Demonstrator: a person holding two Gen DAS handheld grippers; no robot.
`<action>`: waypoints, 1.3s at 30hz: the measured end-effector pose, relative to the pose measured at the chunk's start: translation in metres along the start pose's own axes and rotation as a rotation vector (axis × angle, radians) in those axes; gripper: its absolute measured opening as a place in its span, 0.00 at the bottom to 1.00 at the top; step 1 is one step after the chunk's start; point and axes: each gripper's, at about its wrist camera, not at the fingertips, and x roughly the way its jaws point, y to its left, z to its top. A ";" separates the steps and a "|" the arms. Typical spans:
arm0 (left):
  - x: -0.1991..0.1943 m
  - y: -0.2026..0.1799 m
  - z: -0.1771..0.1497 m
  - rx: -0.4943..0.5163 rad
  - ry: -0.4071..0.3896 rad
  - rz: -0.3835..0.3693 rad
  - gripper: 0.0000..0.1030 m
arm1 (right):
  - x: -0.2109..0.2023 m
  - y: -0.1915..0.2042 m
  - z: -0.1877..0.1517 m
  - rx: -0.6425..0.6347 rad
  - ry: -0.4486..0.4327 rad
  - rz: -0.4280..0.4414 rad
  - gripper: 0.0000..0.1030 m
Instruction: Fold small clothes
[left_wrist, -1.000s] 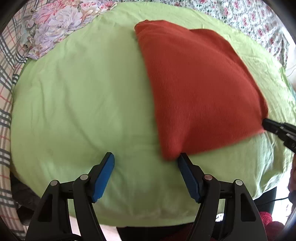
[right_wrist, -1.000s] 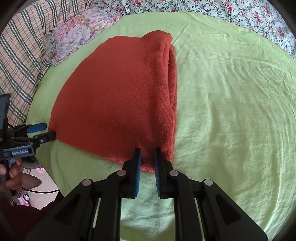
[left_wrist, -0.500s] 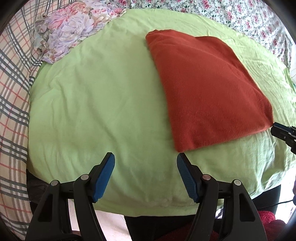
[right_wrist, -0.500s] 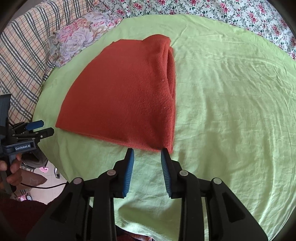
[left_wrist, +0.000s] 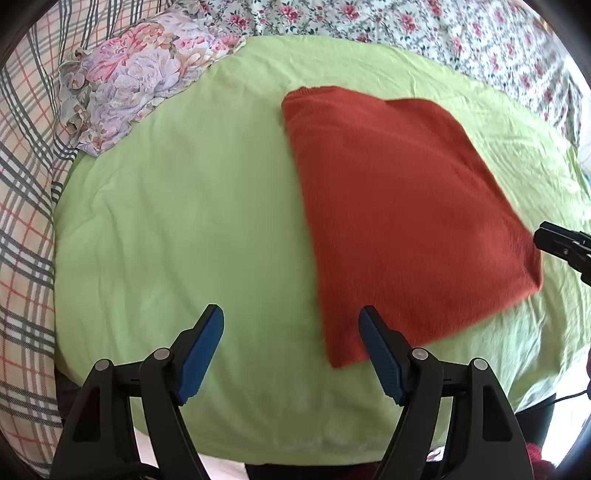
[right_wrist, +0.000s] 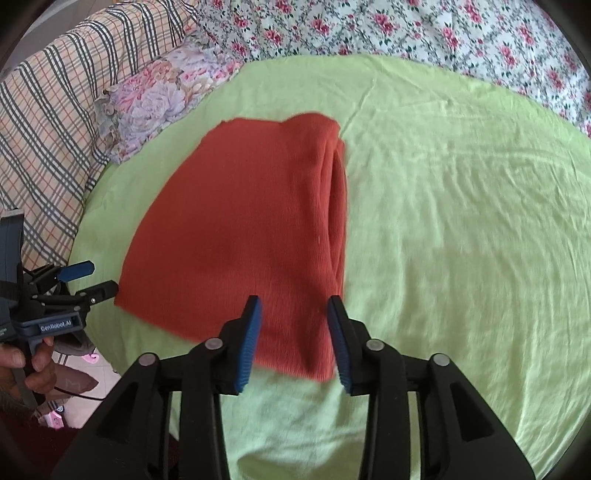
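Right wrist: folded garment (right_wrist: 240, 236) flat, green sheet (right_wrist: 461, 221) clear rightward.

right gripper (right_wrist: 295, 310) released red garment (right_wrist: 240, 236), jaws opening; both grippers lifted clear.

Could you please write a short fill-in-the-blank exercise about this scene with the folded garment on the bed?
1. The folded garment has a rust ____ colour.
2. It lies on a light ____ sheet.
3. The floral pillow lies beside a ____-patterned cloth.
4. Between the pads of the left gripper and of the right gripper, both opening, ____ is clamped.

Missing words: red; green; plaid; nothing
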 end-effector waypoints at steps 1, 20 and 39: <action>0.000 0.001 0.003 -0.006 -0.003 -0.005 0.74 | 0.001 0.000 0.004 -0.003 -0.004 0.000 0.40; -0.006 -0.011 -0.014 0.048 0.006 0.054 0.80 | -0.002 0.015 -0.010 -0.100 0.047 0.002 0.80; -0.019 -0.015 -0.036 0.083 0.000 0.176 0.83 | -0.015 0.031 -0.048 -0.133 0.089 -0.035 0.91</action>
